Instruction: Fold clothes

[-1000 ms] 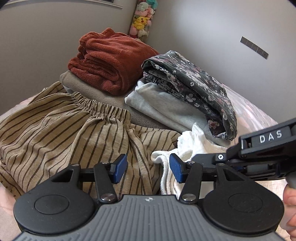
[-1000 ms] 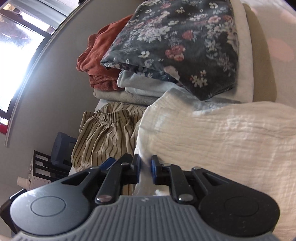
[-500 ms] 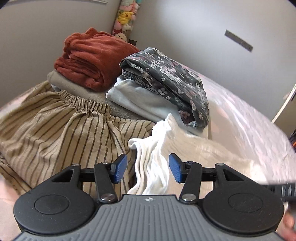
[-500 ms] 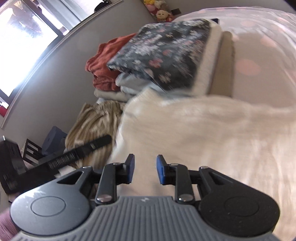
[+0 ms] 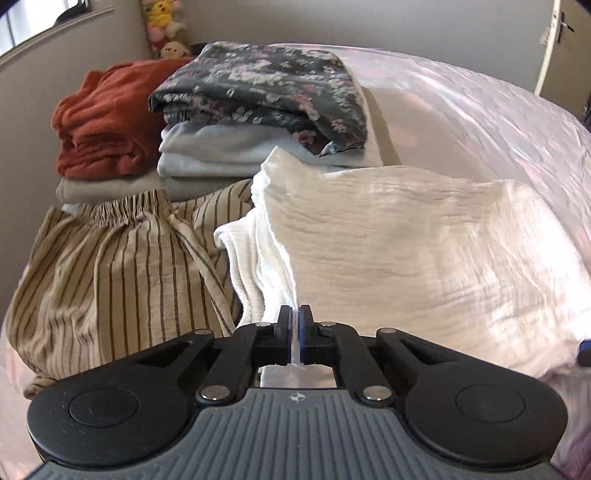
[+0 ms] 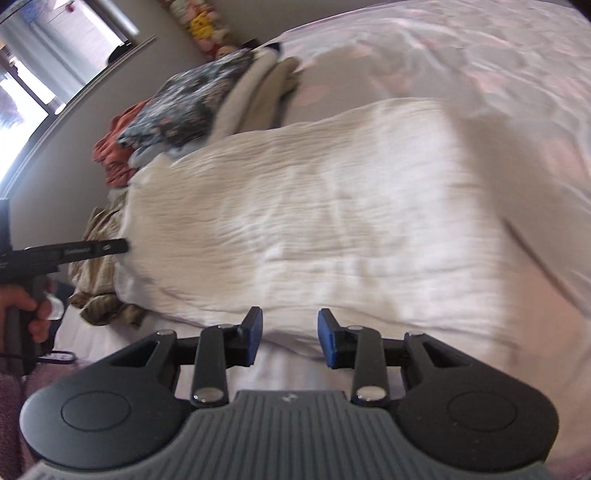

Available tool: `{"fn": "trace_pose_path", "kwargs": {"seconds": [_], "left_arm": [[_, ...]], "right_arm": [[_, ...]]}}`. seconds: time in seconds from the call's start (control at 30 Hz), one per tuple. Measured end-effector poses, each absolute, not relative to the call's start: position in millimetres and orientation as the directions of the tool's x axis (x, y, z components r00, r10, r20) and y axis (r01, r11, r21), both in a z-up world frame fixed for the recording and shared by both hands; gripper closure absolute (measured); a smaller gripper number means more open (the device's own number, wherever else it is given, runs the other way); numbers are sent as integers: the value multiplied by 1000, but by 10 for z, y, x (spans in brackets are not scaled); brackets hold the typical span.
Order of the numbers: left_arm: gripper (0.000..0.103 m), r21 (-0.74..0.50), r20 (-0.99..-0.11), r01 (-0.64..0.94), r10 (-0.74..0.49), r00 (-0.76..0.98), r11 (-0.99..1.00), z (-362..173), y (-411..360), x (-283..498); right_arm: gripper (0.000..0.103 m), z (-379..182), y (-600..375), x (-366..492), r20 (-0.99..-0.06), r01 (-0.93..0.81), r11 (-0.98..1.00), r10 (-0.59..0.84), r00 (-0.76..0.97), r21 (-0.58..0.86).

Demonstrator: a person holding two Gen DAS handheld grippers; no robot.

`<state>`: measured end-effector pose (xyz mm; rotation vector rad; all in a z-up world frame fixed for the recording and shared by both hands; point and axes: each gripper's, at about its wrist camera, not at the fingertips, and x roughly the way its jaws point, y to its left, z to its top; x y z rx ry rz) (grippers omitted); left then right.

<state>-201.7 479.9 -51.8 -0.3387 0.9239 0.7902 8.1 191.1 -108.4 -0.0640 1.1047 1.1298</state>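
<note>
A cream crinkled garment (image 5: 406, 240) lies spread across the pink bed sheet (image 5: 480, 110). My left gripper (image 5: 295, 321) is shut on that garment's near left edge, with a thin fold of white cloth pinched between the pads. In the right wrist view the same garment (image 6: 314, 206) fills the middle, blurred by motion. My right gripper (image 6: 290, 332) hovers just short of its near hem; its jaws are opening and nothing is between them. The left gripper (image 6: 110, 246) shows there at the garment's left end, held by a hand (image 6: 22, 306).
A tan striped garment (image 5: 110, 266) lies bunched to the left. Behind it stand folded piles: a dark floral piece (image 5: 266, 81) on pale blue cloth (image 5: 221, 151), and a rust fleece (image 5: 103, 125). Plush toys (image 5: 162, 22) hang in the wall corner.
The left jaws closed on the cream garment's edge. The right gripper let go of that garment, opened its jaws and swept sideways along the near hem, away from the left gripper.
</note>
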Motion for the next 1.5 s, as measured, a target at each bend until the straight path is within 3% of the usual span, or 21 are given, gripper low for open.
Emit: {"fn": "trace_pose_path", "kwargs": {"seconds": [0.27, 0.4, 0.6, 0.8, 0.93, 0.97, 1.0, 1.03, 1.17, 1.5], "left_arm": [[102, 110, -815, -737, 485, 318, 667, -250, 4833, -2141], [102, 170, -860, -713, 456, 230, 680, -541, 4916, -2057], [102, 200, -865, -726, 467, 185, 658, -795, 5033, -2027], [99, 226, -858, -718, 483, 172, 658, -827, 4993, -2007], [98, 222, -854, -724, 489, 179, 653, -811, 4993, -2023], [99, 219, -854, -725, 488, 182, 653, -813, 4995, -2023], [98, 215, -854, -726, 486, 184, 653, -815, 4998, -2028], [98, 209, -854, -728, 484, 188, 652, -813, 5002, -2037], [98, 182, -857, -738, 473, 206, 650, -815, 5021, -2077], [100, 201, -874, -704, 449, 185, 681, -858, 5005, -2039]], "right_arm": [[65, -989, 1344, 321, -759, -727, 603, 627, 177, 328], [54, -1089, 1265, 464, -788, -687, 659, 580, 206, 305], [55, -1279, 1326, 586, -825, -665, 681, 538, 171, 306], [55, -1258, 1466, 392, -847, -748, 654, 455, 274, 109], [64, -1299, 1570, 327, -851, -776, 630, 409, 329, 3], [71, -1314, 1594, 320, -852, -780, 625, 399, 340, -19], [92, -1306, 1591, 319, -847, -780, 626, 400, 350, -27], [98, -1275, 1570, 316, -837, -779, 626, 413, 360, -26], [99, -1071, 1460, 261, -816, -799, 600, 447, 367, -31], [99, -1247, 1448, 288, -897, -851, 521, 341, 283, -70]]}}
